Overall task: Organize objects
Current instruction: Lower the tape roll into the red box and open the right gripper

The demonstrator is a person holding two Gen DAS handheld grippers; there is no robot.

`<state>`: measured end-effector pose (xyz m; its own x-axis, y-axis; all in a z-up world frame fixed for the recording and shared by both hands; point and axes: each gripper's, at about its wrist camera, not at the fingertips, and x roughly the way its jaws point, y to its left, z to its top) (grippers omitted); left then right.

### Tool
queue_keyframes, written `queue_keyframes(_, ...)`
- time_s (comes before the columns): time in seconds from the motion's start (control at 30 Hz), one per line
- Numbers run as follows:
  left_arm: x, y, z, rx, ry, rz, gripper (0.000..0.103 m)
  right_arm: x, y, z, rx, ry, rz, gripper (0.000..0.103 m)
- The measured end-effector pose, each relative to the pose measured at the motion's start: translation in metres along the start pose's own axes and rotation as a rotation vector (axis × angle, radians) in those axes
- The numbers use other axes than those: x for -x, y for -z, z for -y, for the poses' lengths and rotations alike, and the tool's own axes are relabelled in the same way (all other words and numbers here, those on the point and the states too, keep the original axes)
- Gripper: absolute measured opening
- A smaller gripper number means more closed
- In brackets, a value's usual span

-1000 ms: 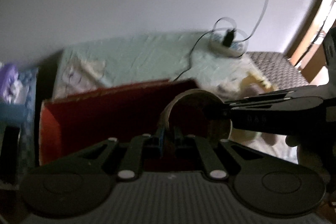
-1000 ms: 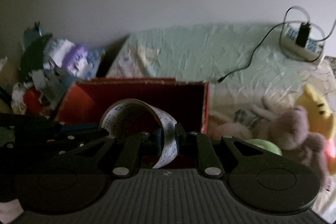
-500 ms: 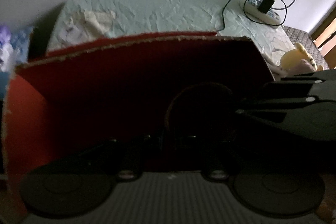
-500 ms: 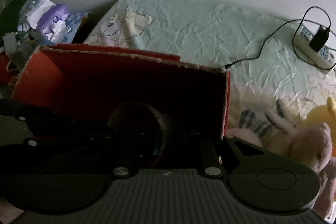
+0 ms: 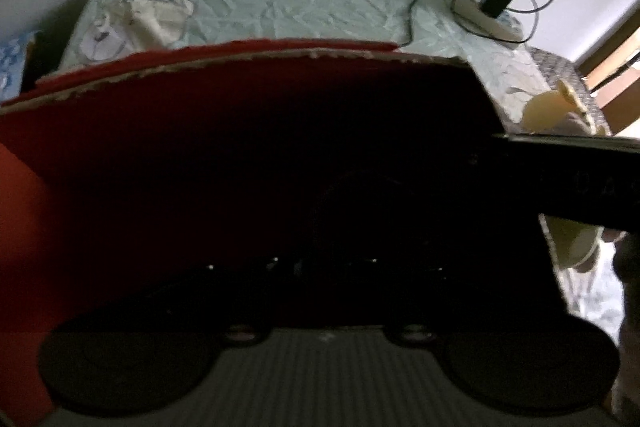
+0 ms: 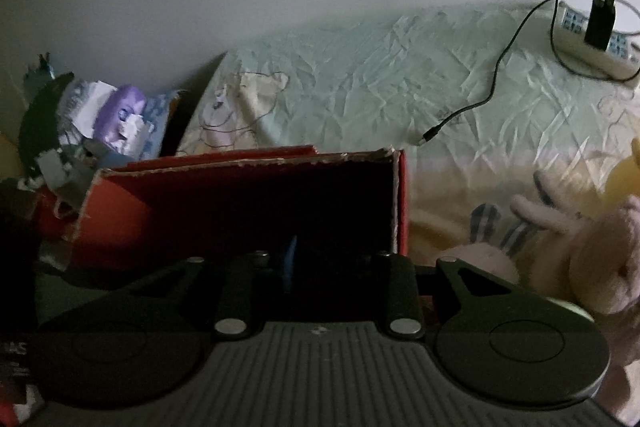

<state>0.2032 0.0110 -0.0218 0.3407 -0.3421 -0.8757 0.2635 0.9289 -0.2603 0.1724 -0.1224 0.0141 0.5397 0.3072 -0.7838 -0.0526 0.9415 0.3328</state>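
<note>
Red box (image 6: pixel 248 203) now — my right hand-held gripper (image 6: pixel 316 267) has spread wide, tape roll gone; left hand-held gripper (image 5: pixel 320 263) too dark, can't tell.

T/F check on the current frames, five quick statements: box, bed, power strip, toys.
1. The box is blue. False: it is red.
2. A black charger is plugged into the power strip. True.
3. The power strip lies inside the box. False: it lies on the bed sheet.
4. Plush toys lie right of the box in the right wrist view. True.
5. The sheet is dark grey. False: pale green.
</note>
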Motion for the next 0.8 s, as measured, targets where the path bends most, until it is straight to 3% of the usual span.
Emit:
queue_keyframes(0.13, 0.017, 0.002, -0.007, 0.027, -0.018, 0.06, 0.01, 0.006, 0.005, 0.0, -0.014, -0.061, -0.025, 0.027)
queue_keyframes(0.2, 0.031, 0.006, -0.015, 0.034, -0.069, 0.102, 0.015, 0.009, 0.007, -0.007, 0.016, -0.095, -0.043, 0.027)
queue_keyframes(0.4, 0.043, 0.009, -0.042, 0.069, -0.229, 0.14, 0.015, -0.011, 0.021, -0.04, 0.098, -0.197, -0.194, 0.027)
queue_keyframes(0.57, 0.03, 0.012, -0.051, 0.091, -0.277, 0.089, 0.016, -0.038, 0.033, -0.056, 0.153, -0.132, -0.299, 0.027)
queue_keyframes(0.67, 0.029, 0.01, -0.049, 0.096, -0.304, 0.091, 0.028, -0.049, 0.036, -0.052, 0.142, -0.049, -0.308, 0.027)
queue_keyframes(0.8, 0.027, 0.01, -0.046, 0.088, -0.318, 0.072, 0.029, -0.054, 0.037, -0.044, 0.098, -0.005, -0.287, 0.028)
